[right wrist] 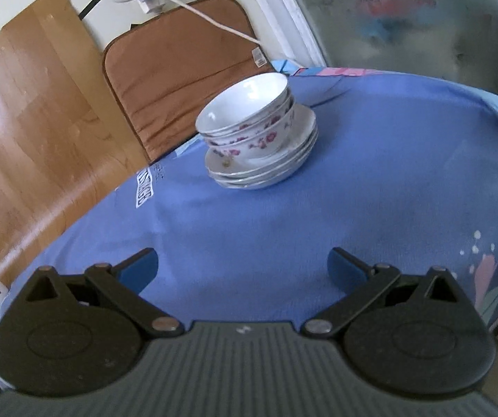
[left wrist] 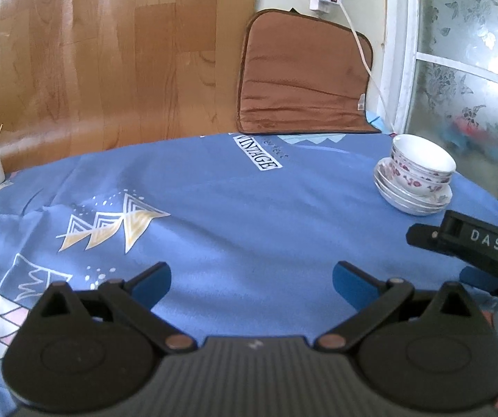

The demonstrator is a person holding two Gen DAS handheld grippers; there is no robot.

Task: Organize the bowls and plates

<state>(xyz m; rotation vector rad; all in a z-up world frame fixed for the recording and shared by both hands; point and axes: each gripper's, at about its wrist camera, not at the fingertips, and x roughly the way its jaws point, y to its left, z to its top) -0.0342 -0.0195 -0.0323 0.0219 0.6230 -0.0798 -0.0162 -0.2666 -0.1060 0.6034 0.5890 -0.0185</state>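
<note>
Item: bowls (right wrist: 245, 114) nesting on plates (right wrist: 270, 170), one stack sitting at upper centre of the right wrist frame, at right of centre in the left wrist frame, on the blue cloth (right wrist: 283, 229). Likely glazed ceramic: stiff, slick, breakable, fairly heavy as a stack. Best hold appearing to be a thin rim, one piece at a time. Mouths facing up, stack axis standing upright, leaning slightly. Left gripper (left wrist: 251, 278) and right gripper (right wrist: 242, 266) both hovering with jaws spread, holding nothing

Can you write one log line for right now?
left gripper open, empty | right gripper open, empty | bowls stacked on plates
</note>
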